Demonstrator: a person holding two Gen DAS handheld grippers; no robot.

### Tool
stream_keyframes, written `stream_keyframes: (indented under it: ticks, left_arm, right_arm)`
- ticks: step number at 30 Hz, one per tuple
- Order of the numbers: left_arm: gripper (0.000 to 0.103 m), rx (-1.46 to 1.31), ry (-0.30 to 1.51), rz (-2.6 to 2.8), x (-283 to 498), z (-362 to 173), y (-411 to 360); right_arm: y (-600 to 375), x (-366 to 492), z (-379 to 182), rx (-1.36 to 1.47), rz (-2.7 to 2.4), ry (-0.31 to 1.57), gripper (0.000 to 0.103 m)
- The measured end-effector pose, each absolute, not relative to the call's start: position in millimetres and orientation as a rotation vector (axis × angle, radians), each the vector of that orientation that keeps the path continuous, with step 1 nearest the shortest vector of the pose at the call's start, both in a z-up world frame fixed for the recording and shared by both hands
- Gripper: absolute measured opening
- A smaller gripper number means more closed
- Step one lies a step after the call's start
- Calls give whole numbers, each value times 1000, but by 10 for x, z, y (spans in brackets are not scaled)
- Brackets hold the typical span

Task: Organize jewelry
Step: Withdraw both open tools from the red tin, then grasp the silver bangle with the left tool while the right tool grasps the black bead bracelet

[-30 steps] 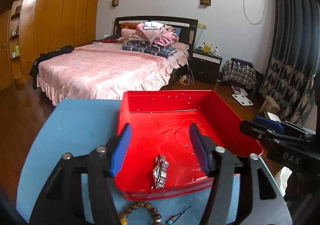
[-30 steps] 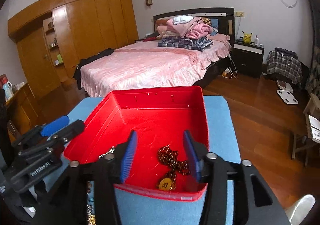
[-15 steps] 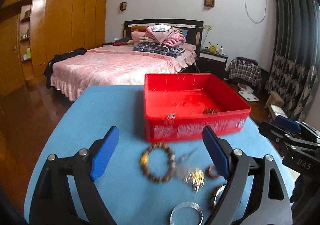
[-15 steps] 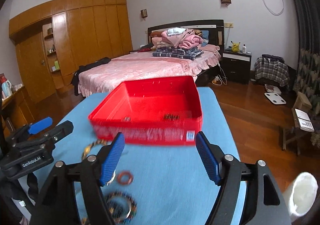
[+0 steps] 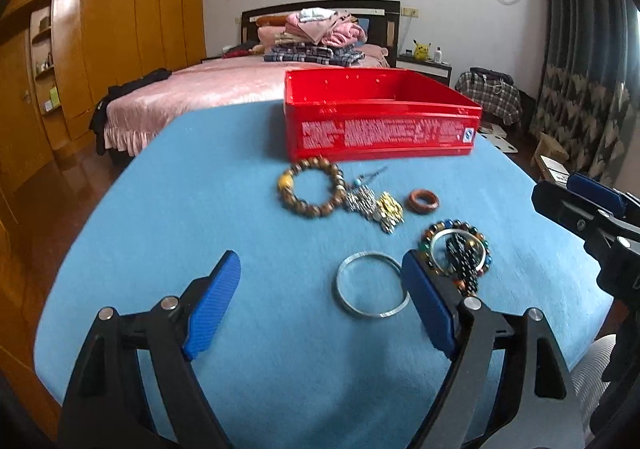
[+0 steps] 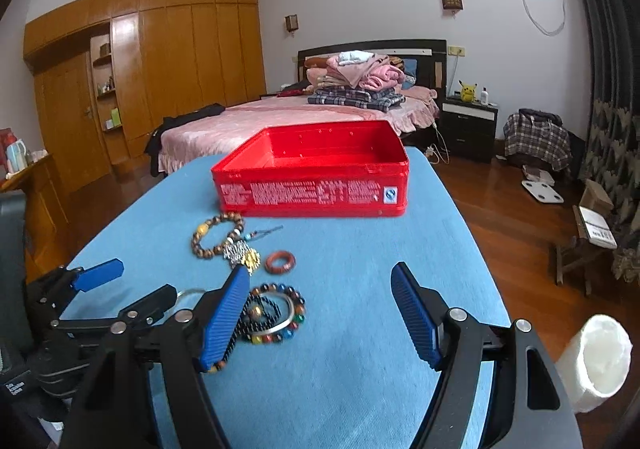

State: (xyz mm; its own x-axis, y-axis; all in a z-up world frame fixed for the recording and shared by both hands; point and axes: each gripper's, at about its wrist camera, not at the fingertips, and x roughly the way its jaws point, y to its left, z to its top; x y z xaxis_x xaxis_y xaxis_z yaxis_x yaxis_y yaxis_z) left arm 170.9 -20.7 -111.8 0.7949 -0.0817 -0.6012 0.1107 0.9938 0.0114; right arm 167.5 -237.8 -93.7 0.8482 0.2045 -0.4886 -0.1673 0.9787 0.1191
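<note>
Behind everything, a pink-covered bed (image 6: 288, 121) fills the far side of the room, and nearer stands the blue desk (image 5: 224, 185) with a red box (image 5: 380, 125) resting toward its far edge. Both grippers hang low over the near part of the desk, well short of the box, each with nothing between its blue pads. The left gripper (image 5: 320, 305) stands wide apart, its jaws having just been opening, and over bare blue cloth; the plain silver bangle (image 5: 370, 285) lies just inside its right-hand finger. The right gripper (image 6: 320, 315) is likewise spread, having just been opening too, and the jewelry lies to its left rather than between the fingers. A multicoloured bead bracelet (image 6: 296, 313), with a silver bangle and a dark bead strand piled in it, lies against that gripper's left finger and is partly hidden by it. Farther off, close to the box's near wall, lies a brown wooden bead bracelet (image 5: 310, 191), and just beside it a silver and gold tangle of chain or charms (image 5: 376, 205), too blurred to sort out. Smallest of the lot, a reddish-brown ring (image 5: 423, 201) lies just right of that tangle.
</note>
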Motion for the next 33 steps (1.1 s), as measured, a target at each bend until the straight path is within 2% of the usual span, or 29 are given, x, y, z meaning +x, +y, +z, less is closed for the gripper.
stream_keyframes:
  ticks: [13, 19, 21, 23, 33]
  left_arm:
    - [73, 4, 736, -108, 1785, -1387, -374]
    - [73, 1, 717, -89, 1841, -1411, -420]
    - [68, 3, 706, -86, 1842, -1417, -430]
    - [48, 8, 686, -101, 1812, -1418, -431]
    - [47, -28, 658, -119, 1716, -1370, -250]
  right_arm:
    - [-2410, 1637, -1061, 83, 199, 525, 72]
    - [-2402, 1631, -1085, 85, 211, 525, 72]
    - [-2384, 1628, -1097, 85, 219, 524, 72]
    - [-2367, 1624, -1099, 81, 225, 522, 72]
    - [-2252, 1585, -1090, 75, 269, 514, 72]
